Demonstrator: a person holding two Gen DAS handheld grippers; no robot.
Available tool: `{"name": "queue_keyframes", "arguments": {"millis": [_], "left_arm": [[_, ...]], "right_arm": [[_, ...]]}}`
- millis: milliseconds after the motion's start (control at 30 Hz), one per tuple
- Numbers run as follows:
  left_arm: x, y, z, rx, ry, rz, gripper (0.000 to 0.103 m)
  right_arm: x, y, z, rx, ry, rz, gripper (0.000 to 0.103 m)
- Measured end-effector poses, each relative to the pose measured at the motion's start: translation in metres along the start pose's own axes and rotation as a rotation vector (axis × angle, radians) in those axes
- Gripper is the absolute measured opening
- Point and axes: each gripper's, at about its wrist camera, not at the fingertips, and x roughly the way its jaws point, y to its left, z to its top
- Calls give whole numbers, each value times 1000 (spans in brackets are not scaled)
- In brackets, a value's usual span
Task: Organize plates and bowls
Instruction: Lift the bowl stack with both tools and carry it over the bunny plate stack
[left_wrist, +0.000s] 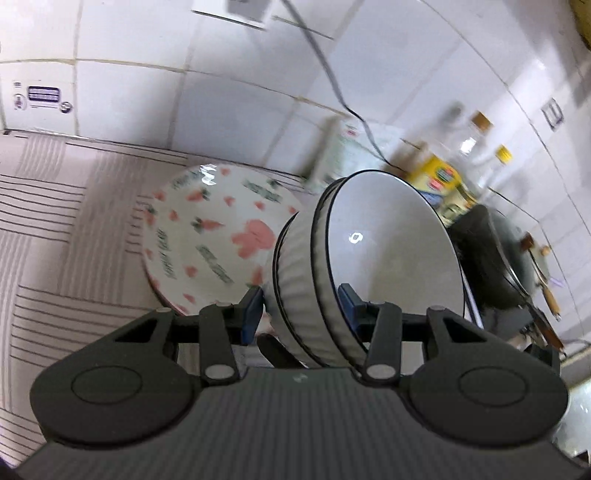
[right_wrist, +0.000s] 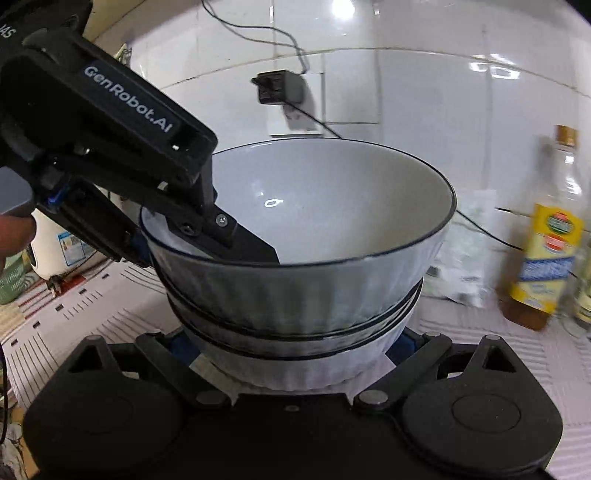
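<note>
My left gripper (left_wrist: 301, 308) pinches the glazed, slippery, breakable nested bowls (right_wrist: 295, 258) at the near-left rim; right gripper (right_wrist: 291, 345) straddles the base, closure unclear.

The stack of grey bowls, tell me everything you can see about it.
The stack of grey bowls holds three nested bowls, glossy ceramic by the look, with ribbed outer walls, thin dark rims and smooth pale insides. The top bowl looks empty. The left gripper pinches the rims, one finger inside the top bowl. The right gripper straddles the base, jaws apart. The striped counter mat lies beneath.
</note>
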Motion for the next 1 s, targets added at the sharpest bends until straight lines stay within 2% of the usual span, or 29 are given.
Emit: {"name": "queue_keyframes", "arguments": {"millis": [133, 367, 467, 633, 1000], "left_arm": [[10, 17, 13, 2, -3, 23, 42], [34, 43, 19, -10, -33, 26, 42], [44, 48, 24, -14, -16, 34, 42], [53, 50, 28, 2, 5, 46, 43], [67, 57, 26, -23, 16, 51, 43]], "right_arm": [[29, 5, 6, -9, -6, 25, 99], [70, 9, 5, -30, 30, 44, 99], [83, 11, 4, -37, 50, 35, 99], [96, 10, 4, -8, 91, 40, 99], [118, 9, 6, -30, 135, 35, 99]]}}
